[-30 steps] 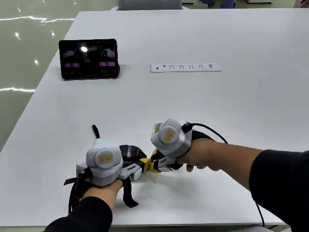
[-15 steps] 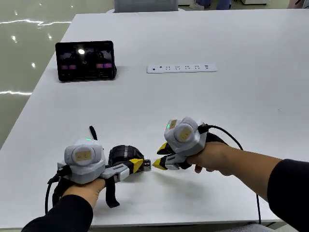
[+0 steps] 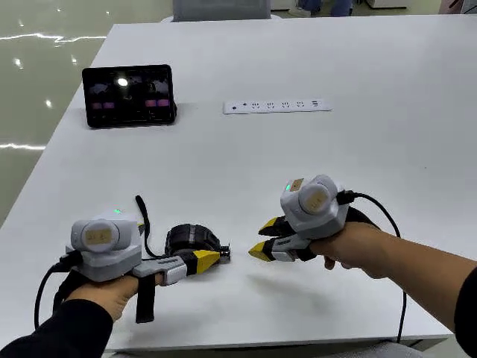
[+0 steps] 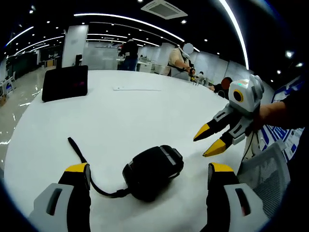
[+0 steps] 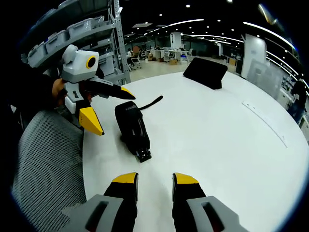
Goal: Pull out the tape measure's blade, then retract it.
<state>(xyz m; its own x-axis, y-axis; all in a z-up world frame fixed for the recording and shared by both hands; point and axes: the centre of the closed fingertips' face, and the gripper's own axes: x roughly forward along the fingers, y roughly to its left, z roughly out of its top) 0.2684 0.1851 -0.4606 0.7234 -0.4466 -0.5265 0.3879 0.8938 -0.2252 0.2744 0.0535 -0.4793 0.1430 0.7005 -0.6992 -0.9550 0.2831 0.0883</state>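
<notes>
The black tape measure [image 3: 191,239] lies on the white table [image 3: 335,164], its blade in and only the end hook showing at its right side. Its black strap [image 3: 141,212] trails off to the left. My left gripper [image 3: 197,247] is open, with its yellow-tipped jaws wide on either side of the tape measure [image 4: 153,171] and not touching it. My right gripper [image 3: 264,239] is open and holds nothing, a short way to the right of the hook. From the right gripper [image 5: 156,181], the tape measure [image 5: 133,126] lies ahead on the left, with the left gripper [image 5: 111,110] behind it.
A dark tablet [image 3: 128,95] stands at the back left, and a white power strip [image 3: 276,107] lies at the back middle. A chair [image 3: 221,9] is at the far edge. The table's front edge runs just below both hands. A black cable [image 3: 387,224] hangs from the right gripper.
The grippers were close together at the tape measure. The right one has drawn away to the right, and the left has backed off to the left with its jaws wide around the case.
</notes>
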